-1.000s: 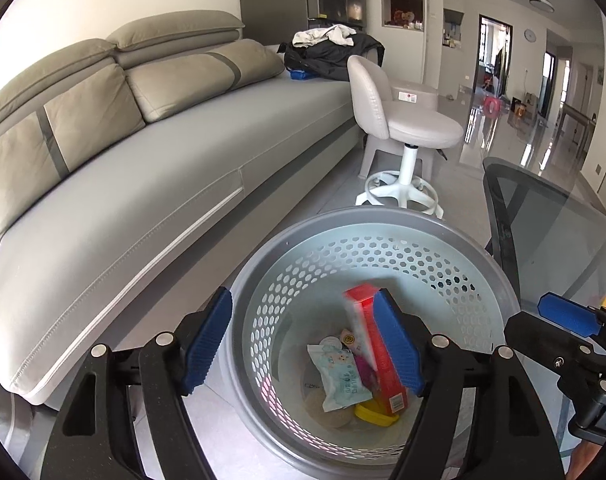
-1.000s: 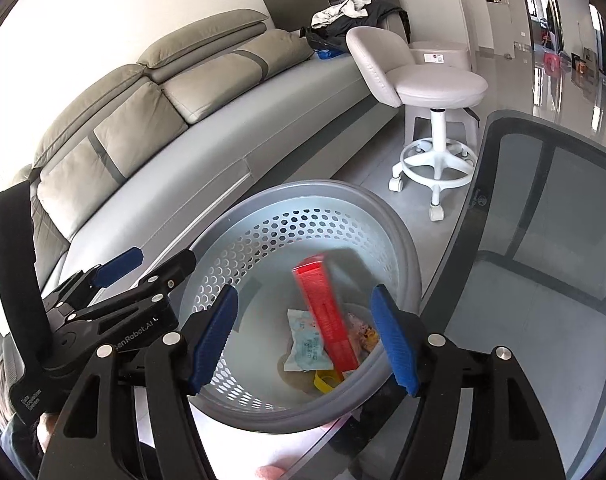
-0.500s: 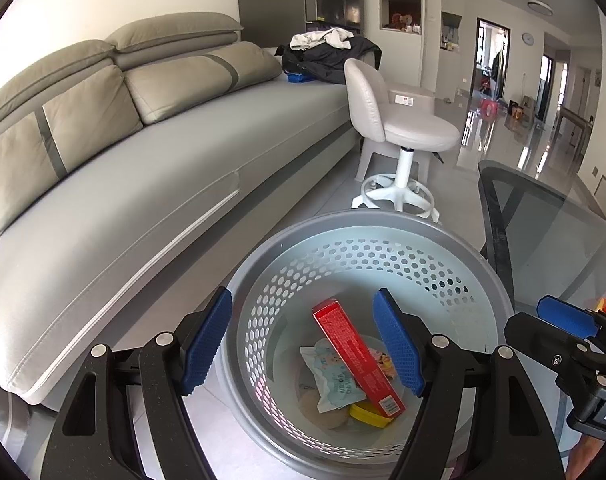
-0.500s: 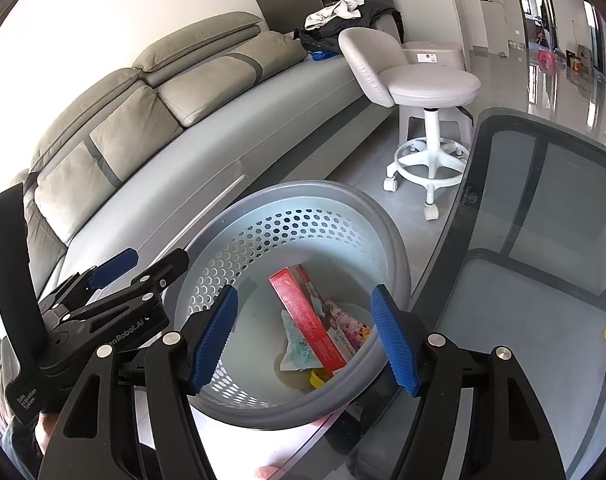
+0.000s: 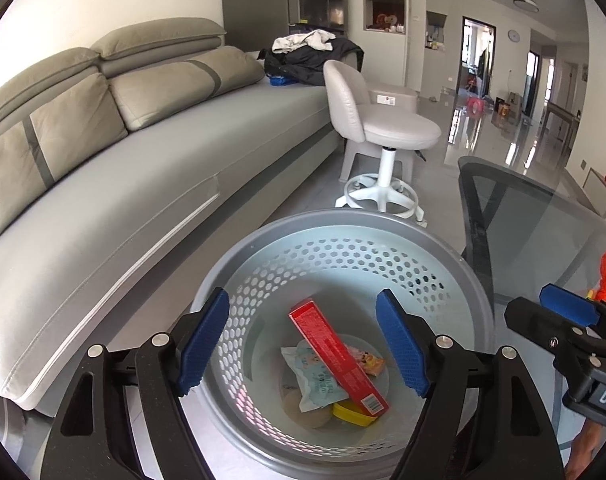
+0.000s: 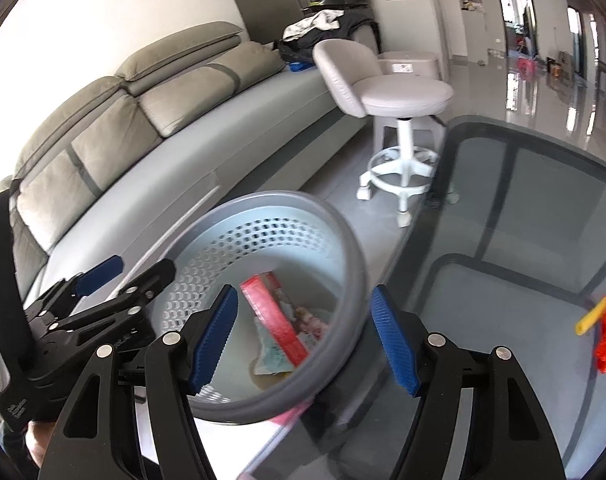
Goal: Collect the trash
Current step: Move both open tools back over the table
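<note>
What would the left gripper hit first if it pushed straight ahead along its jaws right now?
Probably the red box lying on the trash inside the grey bin. The left gripper is open and empty above the bin's mouth; depth is hard to judge.

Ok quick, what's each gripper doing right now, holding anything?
Left gripper: open, empty, fingers spread over the trash basket.
Right gripper: open, empty, above the basket's edge by the glass table.

Right hand-held gripper (image 6: 305, 340): jaws wide apart, nothing between pads. Below it, grey bin (image 6: 343, 280) on floor, touching glass desk (image 6: 523, 280) edge. Red box (image 6: 275, 320) leans inside bin over wrappers (image 6: 273, 354). Left hand-held gripper (image 6: 131, 276) just beside bin.
</note>
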The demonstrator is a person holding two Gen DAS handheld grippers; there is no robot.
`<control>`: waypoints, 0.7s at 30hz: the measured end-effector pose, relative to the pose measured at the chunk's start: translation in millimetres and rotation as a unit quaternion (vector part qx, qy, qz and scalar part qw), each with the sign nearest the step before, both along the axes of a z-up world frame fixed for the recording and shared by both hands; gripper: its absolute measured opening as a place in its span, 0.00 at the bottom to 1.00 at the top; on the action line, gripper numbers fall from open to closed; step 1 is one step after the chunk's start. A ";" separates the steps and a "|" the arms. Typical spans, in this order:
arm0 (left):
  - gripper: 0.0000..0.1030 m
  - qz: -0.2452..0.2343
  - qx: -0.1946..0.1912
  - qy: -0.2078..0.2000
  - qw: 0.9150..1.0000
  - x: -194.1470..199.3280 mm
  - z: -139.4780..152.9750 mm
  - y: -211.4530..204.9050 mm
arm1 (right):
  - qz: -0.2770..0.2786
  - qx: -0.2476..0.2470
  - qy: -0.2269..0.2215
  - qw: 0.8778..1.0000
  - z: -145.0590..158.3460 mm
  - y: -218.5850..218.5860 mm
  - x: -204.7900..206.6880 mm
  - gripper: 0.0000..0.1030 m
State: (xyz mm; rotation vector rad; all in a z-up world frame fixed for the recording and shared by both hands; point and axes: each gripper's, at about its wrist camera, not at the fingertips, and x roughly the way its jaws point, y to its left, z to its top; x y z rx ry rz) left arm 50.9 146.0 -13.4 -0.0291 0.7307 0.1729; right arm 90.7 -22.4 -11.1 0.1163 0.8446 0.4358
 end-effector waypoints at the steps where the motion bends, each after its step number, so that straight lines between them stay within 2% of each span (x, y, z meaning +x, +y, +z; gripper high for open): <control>1: 0.73 -0.002 0.000 0.000 1.000 0.0 0.2 -2.1 | -0.006 -0.006 -0.003 1.000 0.7 -3.0 -0.2 0.69; 3: 0.73 -0.008 0.001 -0.001 1.000 0.2 0.8 -7.2 | -0.019 -0.014 -0.009 1.000 1.7 -9.5 -2.1 0.74; 9: 0.73 -0.026 0.002 -0.004 1.000 0.6 1.5 -23.5 | -0.055 -0.043 0.003 0.998 -1.7 -33.2 -2.8 0.81; 15: 0.73 -0.042 -0.002 -0.003 0.999 3.0 1.4 -40.2 | -0.106 -0.076 0.047 0.990 -15.6 -62.3 0.1 0.82; 18: 0.73 -0.052 -0.002 -0.001 0.999 4.3 0.2 -50.6 | -0.139 -0.077 0.049 0.986 -18.8 -81.4 -3.5 0.82; 21: 0.73 -0.061 -0.002 0.000 0.998 5.5 -1.1 -61.4 | -0.180 -0.101 0.045 0.978 -19.6 -99.9 -7.0 0.82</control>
